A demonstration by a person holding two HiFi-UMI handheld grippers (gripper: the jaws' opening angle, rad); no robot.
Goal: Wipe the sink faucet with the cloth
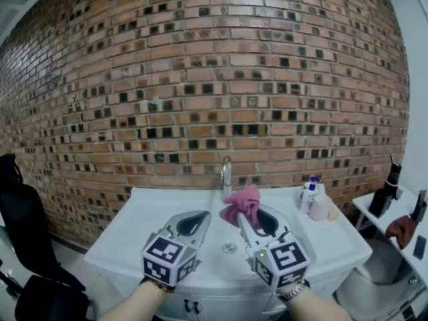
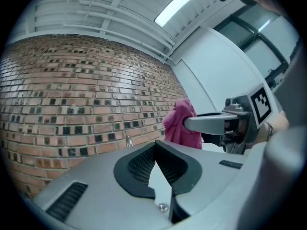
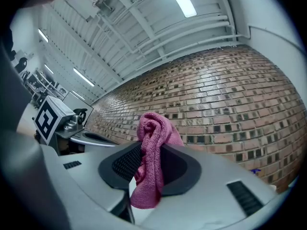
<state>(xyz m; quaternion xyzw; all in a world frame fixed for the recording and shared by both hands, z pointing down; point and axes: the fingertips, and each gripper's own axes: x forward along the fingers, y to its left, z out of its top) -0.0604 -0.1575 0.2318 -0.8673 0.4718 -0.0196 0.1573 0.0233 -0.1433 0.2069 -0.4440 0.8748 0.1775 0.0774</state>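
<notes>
A chrome faucet point(image 1: 226, 176) stands at the back of the white sink point(image 1: 134, 229), against the brick wall. My right gripper point(image 1: 253, 218) is shut on a pink cloth point(image 1: 243, 203) and holds it bunched up just right of the faucet and a little in front of it. In the right gripper view the cloth point(image 3: 151, 166) hangs pinched between the jaws of that gripper point(image 3: 148, 176). My left gripper point(image 1: 192, 224) is shut and empty, hovering over the basin to the left. Its own view shows the closed jaws of the left gripper point(image 2: 160, 169), the faucet point(image 2: 128, 140) beyond and the cloth point(image 2: 182, 123).
Small bottles point(image 1: 309, 194) and a white roll point(image 1: 322, 208) stand on the sink's right rear corner. A side table with a dark bottle point(image 1: 386, 191) is at the far right. A black chair point(image 1: 23, 229) stands at the left. The drain point(image 1: 229, 248) shows in the basin.
</notes>
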